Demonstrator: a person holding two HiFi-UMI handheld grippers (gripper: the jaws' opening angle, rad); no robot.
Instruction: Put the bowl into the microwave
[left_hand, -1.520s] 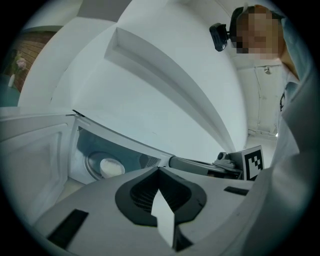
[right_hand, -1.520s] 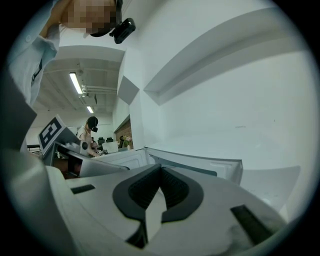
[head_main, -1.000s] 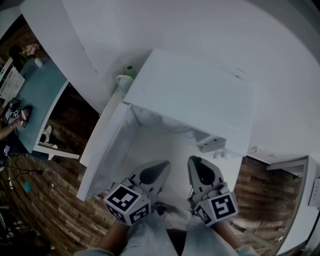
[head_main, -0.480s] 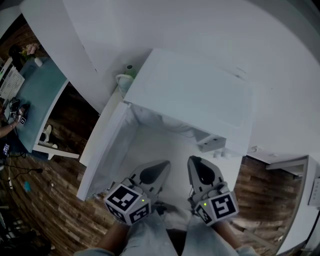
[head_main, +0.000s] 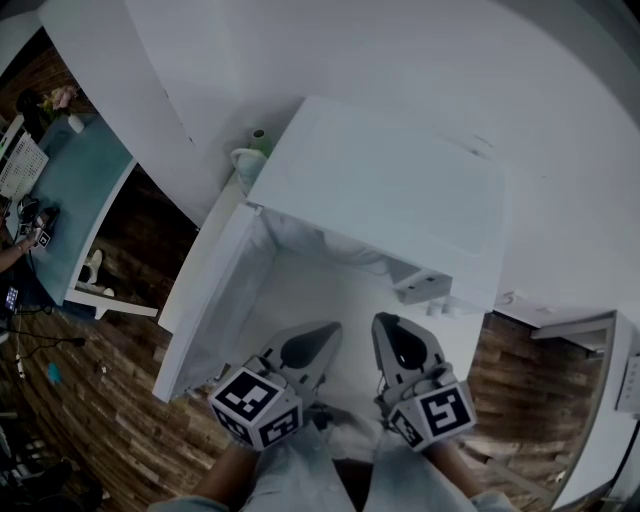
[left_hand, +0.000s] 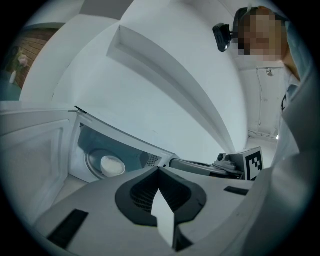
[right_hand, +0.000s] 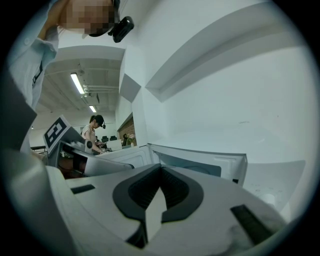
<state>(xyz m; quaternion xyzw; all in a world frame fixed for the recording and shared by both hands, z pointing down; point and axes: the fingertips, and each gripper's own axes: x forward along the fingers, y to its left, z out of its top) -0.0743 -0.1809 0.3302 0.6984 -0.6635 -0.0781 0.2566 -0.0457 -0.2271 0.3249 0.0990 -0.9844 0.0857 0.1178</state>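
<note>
I am holding the left gripper (left_hand: 159, 172) low in front of me, its two jaws pressed together tip to tip and gripping nothing. The right gripper (right_hand: 161, 171) is sitting just beside it on its right, and its jaws are likewise meeting on nothing. Both are pointing forward and slightly downward, toward the white microwave (head_main: 390, 190) that is standing ahead of them on a white surface (head_main: 340, 300).

The microwave's door (head_main: 212, 300) is hanging wide open, ahead of the left gripper and off to its left. Past the left gripper's tips and a little to the left, I am looking into the open cavity. The bowl (left_hand: 112, 165), pale and round, is sitting inside on the round tray (left_hand: 91, 163) at the cavity floor, well apart from both grippers. In the right gripper view, the microwave's front is lying straight ahead of the tips.

Behind the microwave, far ahead of the left gripper and to its left, a pale jug (head_main: 245, 162) is standing near the wall. Farther to the left, a teal table (head_main: 80, 185) is standing on the wooden floor (head_main: 110, 420). Another person (right_hand: 93, 131) is standing far off to the left of the right gripper, beyond the left one.
</note>
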